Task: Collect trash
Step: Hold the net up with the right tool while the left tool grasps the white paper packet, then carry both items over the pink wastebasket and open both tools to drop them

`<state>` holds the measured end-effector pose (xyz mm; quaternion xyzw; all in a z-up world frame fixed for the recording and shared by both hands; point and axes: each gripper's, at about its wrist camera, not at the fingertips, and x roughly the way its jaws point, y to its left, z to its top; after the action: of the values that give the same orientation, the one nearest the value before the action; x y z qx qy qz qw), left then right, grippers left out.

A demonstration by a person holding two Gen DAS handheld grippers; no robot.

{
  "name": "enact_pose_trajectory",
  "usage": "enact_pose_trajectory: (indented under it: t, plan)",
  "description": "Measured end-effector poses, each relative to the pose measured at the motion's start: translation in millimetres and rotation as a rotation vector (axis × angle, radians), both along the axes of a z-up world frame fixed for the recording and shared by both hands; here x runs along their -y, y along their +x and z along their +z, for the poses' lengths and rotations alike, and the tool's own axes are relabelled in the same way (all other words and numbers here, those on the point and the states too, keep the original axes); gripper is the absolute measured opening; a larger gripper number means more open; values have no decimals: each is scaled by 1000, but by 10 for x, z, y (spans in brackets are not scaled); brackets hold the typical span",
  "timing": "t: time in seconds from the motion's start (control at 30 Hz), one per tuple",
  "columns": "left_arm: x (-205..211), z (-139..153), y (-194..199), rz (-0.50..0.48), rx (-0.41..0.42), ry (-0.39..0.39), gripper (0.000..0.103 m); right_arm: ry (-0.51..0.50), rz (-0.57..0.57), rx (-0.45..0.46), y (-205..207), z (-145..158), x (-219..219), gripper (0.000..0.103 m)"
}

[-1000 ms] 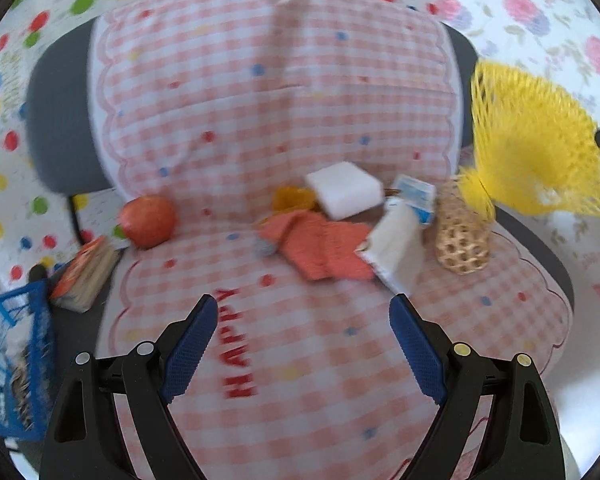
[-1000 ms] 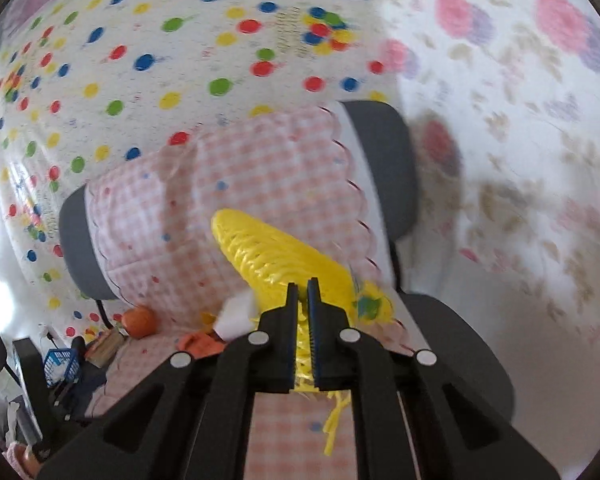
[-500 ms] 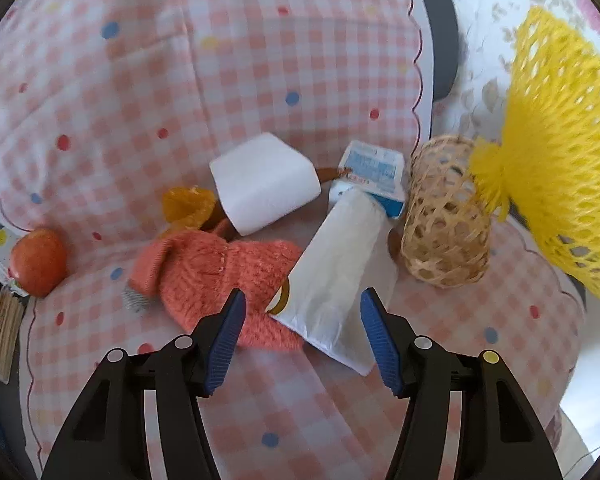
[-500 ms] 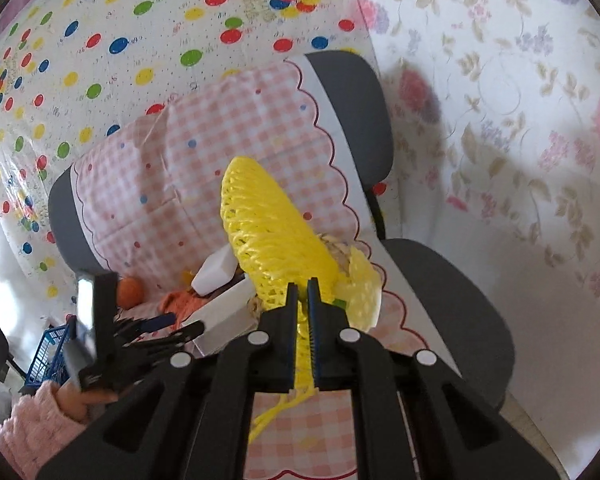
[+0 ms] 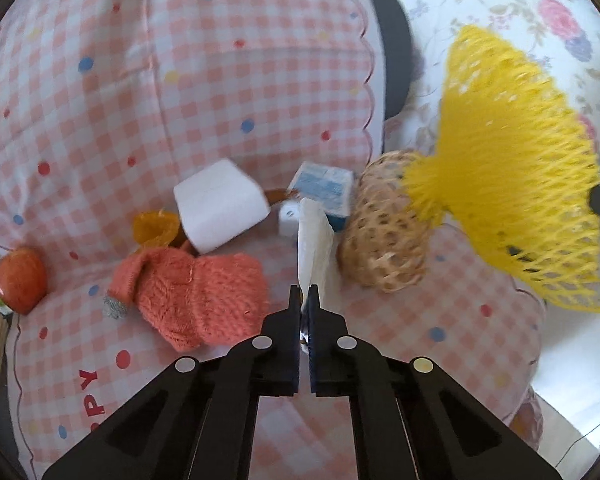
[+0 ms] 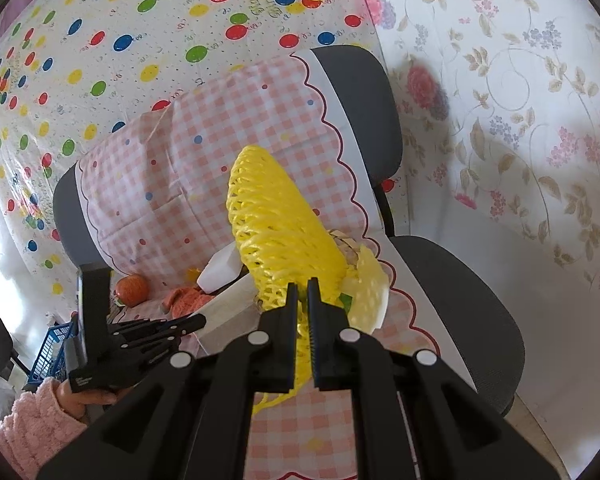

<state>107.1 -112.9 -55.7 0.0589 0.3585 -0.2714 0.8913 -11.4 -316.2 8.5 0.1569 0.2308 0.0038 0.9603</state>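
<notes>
My left gripper [image 5: 304,294] is shut on the near end of a white paper bag [image 5: 313,236], held edge-on above the chair seat; the bag also shows in the right wrist view [image 6: 226,306]. My right gripper [image 6: 303,292] is shut on a yellow mesh net bag [image 6: 278,236] and holds it up over the seat's right side. That net bag hangs at the right in the left wrist view [image 5: 524,208]. On the seat lie a white foam block [image 5: 220,206], a blue-and-white carton [image 5: 324,192] and a yellow wrapper [image 5: 155,227].
An orange knitted piece [image 5: 196,292] lies left of the paper bag, a woven wicker basket [image 5: 384,248] right of it. A red apple [image 5: 20,278] sits at the seat's left edge. The pink checked cloth [image 5: 220,80] covers the chair. A blue crate [image 6: 52,344] stands on the floor.
My left gripper moved in toward the seat and closed on the white paper bag, which now stands edge-on. My right gripper still holds the yellow net bag, now lower and closer to the chair.
</notes>
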Motion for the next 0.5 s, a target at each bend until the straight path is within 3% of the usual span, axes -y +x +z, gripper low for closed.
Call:
enact_pose_trajectory:
  t: [0.27,0.5]
  plan:
    - [-170,729,-501,101,155,-29,2,-24,-11,48,-162,142,-49,5]
    - [-378,846,-1092,139,186,-71,2,-3,-15,96,-585,324,-71,5]
